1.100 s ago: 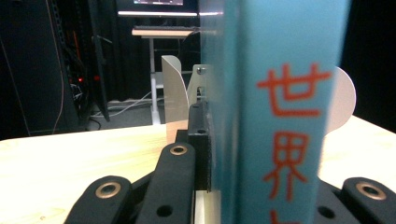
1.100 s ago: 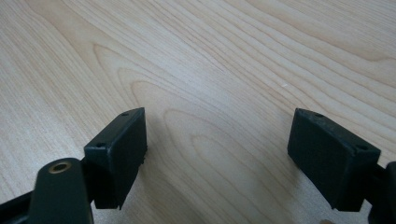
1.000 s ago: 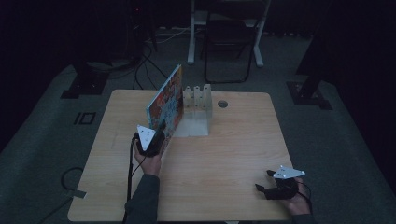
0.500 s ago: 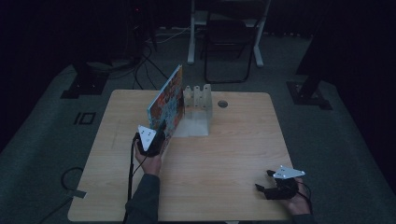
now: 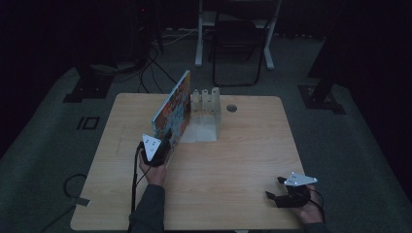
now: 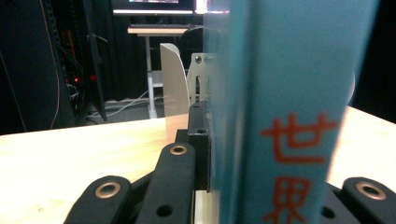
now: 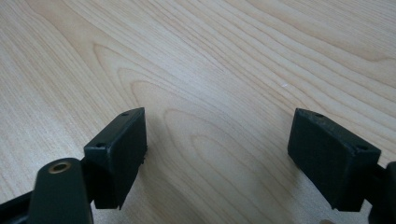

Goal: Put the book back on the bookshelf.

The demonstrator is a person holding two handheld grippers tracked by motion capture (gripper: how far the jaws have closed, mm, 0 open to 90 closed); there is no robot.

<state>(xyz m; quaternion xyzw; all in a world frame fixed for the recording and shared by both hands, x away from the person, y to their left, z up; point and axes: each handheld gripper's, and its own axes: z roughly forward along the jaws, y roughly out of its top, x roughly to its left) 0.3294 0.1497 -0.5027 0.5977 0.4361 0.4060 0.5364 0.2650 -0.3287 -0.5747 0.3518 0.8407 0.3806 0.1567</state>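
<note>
Wooden table [image 5: 233, 194] spans view. Your book [image 5: 172, 107] stands on edge, tilted, about 11 o'clock of table centre, just beside white rack [image 5: 206, 114]. Your left gripper [image 5: 163, 145] at book's 6 o'clock end — jaws clamped on spine. Your right gripper [image 5: 277, 198] at 4 o'clock — jaws apart, nothing between.

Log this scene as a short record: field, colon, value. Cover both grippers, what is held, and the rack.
left gripper: shut on the book, jaws clamped on its spine end
book: colourful cover, teal spine, on edge, leaning beside the rack
rack: white, upright dividers, on the table's far side
right gripper: open, nothing between the jaws, over bare wood
table: light wood
</note>
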